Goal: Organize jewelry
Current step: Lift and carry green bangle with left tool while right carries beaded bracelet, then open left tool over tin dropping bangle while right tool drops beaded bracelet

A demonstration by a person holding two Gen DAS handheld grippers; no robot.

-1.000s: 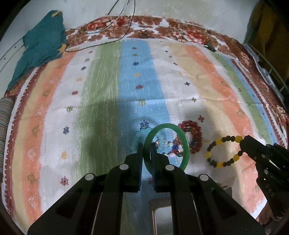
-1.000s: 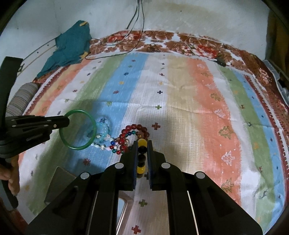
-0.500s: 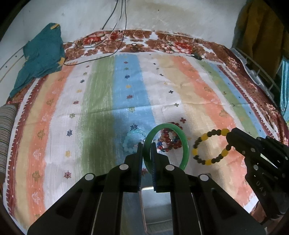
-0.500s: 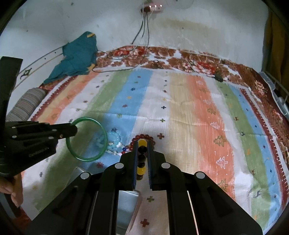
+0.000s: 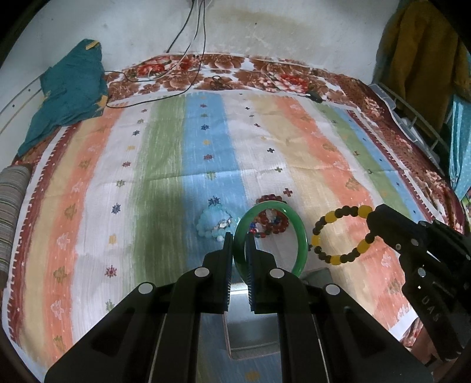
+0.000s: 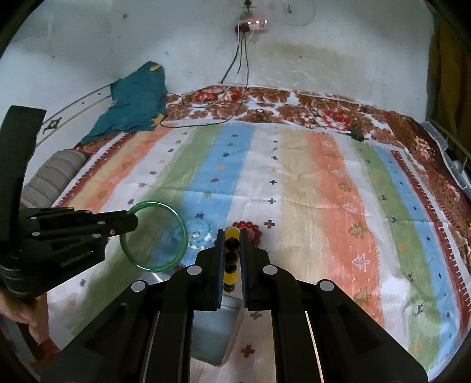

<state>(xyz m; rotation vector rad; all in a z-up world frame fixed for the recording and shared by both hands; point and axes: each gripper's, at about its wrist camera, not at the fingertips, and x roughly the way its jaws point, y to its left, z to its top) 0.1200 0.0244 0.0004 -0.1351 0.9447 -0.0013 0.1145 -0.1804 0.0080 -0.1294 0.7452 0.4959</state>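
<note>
My left gripper (image 5: 239,235) is shut on a green bangle (image 5: 301,238), held in the air above the striped bedspread (image 5: 164,182). In the right wrist view the same bangle (image 6: 176,224) hangs from the left gripper (image 6: 132,222). My right gripper (image 6: 232,234) is shut on a bracelet of yellow and dark beads (image 6: 231,256); the left wrist view shows that bracelet (image 5: 335,232) as a full loop at the right gripper (image 5: 369,224). On the cloth lie a red bead bracelet (image 5: 273,219), a pale blue bead bracelet (image 5: 212,224) and small mixed beads. A grey box (image 5: 256,321) lies under both grippers.
A teal cloth (image 5: 70,88) lies at the far left corner, with black cables (image 5: 182,73) trailing from a wall socket (image 6: 254,25). A striped bolster (image 6: 53,176) sits at the left edge. A wire rack (image 5: 412,117) and hanging clothes stand on the right.
Both grippers have lifted and drawn back with their bracelets, so the loose beads on the cloth look farther off and more of the wall and the grey box shows.
</note>
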